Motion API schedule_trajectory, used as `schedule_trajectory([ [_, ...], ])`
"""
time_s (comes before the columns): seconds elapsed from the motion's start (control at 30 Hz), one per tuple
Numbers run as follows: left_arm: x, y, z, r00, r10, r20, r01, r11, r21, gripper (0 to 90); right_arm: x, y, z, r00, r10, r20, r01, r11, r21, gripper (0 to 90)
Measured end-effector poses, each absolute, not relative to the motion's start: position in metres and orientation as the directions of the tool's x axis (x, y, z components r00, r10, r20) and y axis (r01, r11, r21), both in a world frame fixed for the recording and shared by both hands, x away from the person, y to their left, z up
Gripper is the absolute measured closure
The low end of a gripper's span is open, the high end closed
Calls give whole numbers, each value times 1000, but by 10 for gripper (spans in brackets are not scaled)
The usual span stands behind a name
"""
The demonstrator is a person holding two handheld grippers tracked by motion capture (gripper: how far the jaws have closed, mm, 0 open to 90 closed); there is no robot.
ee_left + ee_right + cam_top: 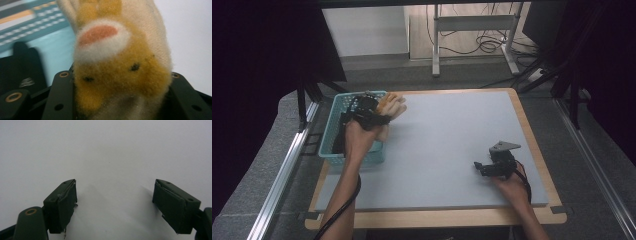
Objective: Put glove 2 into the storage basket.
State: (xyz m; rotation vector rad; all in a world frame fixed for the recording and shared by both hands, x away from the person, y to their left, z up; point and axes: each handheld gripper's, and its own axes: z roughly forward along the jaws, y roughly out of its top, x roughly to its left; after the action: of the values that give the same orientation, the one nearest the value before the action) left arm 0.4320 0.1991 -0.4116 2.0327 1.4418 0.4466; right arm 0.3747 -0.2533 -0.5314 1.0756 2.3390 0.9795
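A plush toy in yellow-orange and cream is held over the right rim of a teal basket at the table's left. My left gripper is shut on it. In the left gripper view the plush toy sits squeezed between the two black jaws, its white and pink patch facing the camera. My right gripper rests low over the grey mat at the front right. It is open, its jaws spread wide with nothing between them in the right gripper view.
The basket stands at the mat's left edge, with a dark object inside it. The wooden table edge frames the mat. Metal rails run along both sides, and a desk frame with cables stands beyond.
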Motion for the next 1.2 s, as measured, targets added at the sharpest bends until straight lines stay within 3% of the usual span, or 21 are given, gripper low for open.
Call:
schedule_trajectory([
  [0.23, 441, 239, -417, 234, 970, -63, 769, -145, 623, 501, 375, -253, -531, -632, 773, -54, 505, 463, 728, 190],
  [0.47, 459, 254, -443, 157, 986, -62, 823, -96, 559, 498, 375, -253, -531, -632, 773, -54, 505, 463, 728, 190],
  [1.0, 497, 236, -493, 163, 982, -100, 900, -106, 423, 470, 375, -253, -531, -632, 773, -52, 505, 462, 729, 190],
  [1.07, 499, 233, -498, 173, 979, -106, 906, -116, 407, 436, 375, -253, -532, -632, 773, -53, 505, 462, 729, 190],
  [1.2, 501, 235, -502, 180, 971, -157, 921, -110, 373, 276, 375, -253, -532, -632, 773, -52, 505, 462, 729, 190],
])
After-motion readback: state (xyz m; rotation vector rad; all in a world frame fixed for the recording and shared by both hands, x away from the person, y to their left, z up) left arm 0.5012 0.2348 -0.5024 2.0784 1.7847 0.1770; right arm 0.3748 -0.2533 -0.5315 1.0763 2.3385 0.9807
